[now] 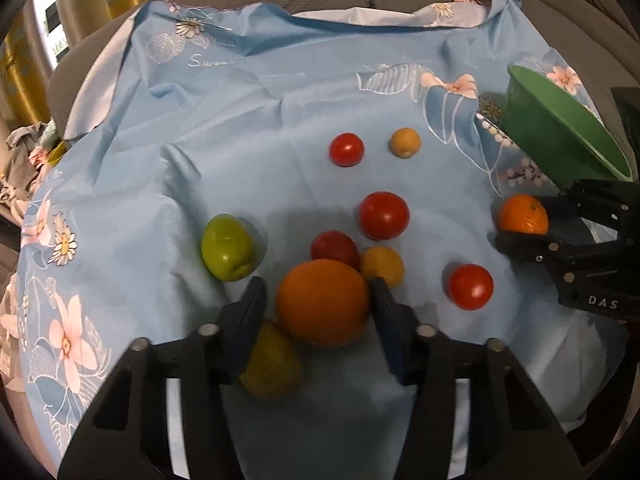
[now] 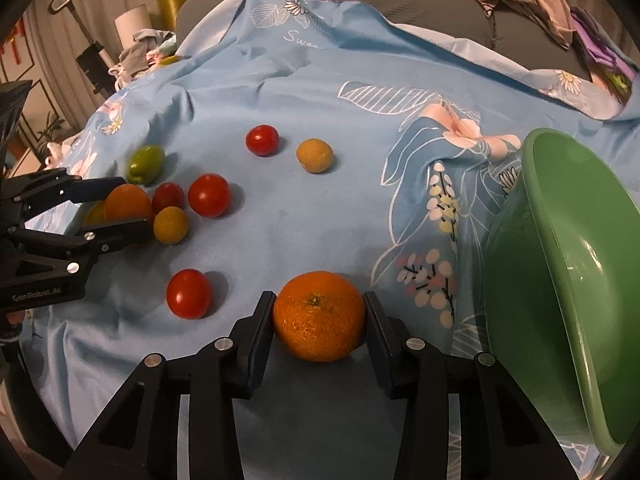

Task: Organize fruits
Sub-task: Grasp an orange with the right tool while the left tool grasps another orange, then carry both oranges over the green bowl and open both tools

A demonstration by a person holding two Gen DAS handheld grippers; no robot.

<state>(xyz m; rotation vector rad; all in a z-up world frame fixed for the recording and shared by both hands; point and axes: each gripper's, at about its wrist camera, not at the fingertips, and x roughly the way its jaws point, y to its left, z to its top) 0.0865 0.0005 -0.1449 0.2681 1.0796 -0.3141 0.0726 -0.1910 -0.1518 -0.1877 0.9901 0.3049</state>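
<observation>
White "DAS" on right tool (image 1: 524,224)

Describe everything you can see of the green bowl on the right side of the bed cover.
The green bowl looks like smooth, glossy plastic, round, with a wide flared rim and deep walls. It is tipped up on its side rather than sitting flat, and what shows of its inside holds no fruit. It rests on the blue floral cloth, close to the right hand-held gripper, which has an orange between its fingers. No gripper touches it.
</observation>
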